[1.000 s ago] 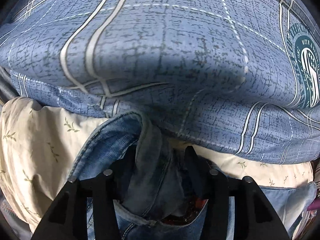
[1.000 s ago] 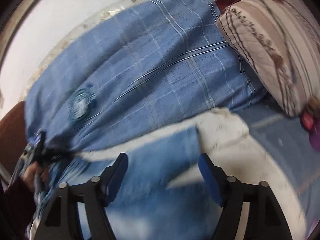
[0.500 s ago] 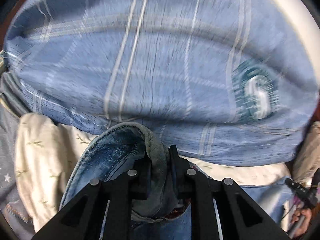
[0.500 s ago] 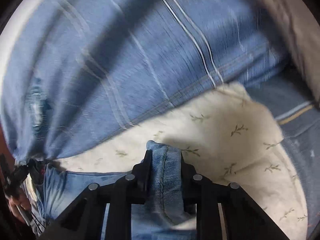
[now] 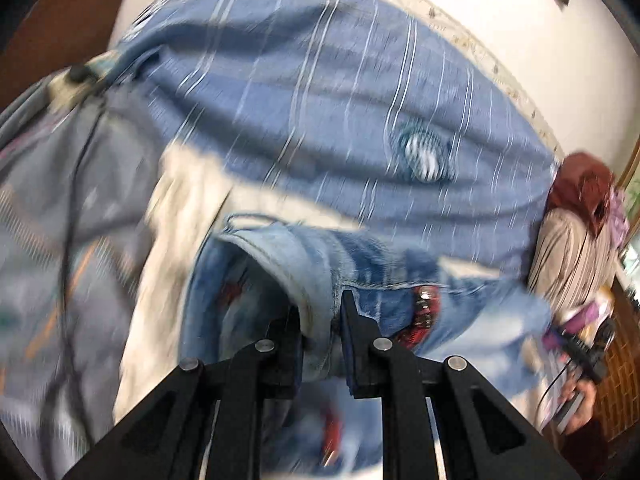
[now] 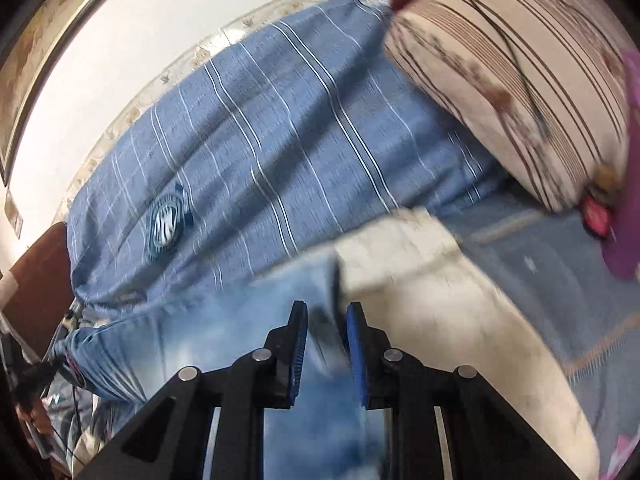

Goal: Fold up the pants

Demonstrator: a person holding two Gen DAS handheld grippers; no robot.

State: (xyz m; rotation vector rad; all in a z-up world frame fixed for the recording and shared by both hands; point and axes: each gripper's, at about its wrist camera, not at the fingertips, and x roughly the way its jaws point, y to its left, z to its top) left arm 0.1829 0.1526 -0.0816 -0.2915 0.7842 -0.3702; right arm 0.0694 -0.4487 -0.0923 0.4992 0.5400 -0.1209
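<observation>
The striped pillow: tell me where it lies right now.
In the right wrist view the striped pillow fills the upper right, resting on the blue plaid blanket, beyond the cream sheet.

Blur and cropping over most of the bed

In the left wrist view the jeans [image 5: 320, 264] smear toward 6 o'clock, their lower part hidden behind the fingers [image 5: 288, 344]; the hand [image 5: 576, 400] at 4 o'clock is cut by the rim. In the right wrist view the denim's edge is blurred, and the striped pillow [image 6: 520, 92] at 1 o'clock runs out of frame.
</observation>
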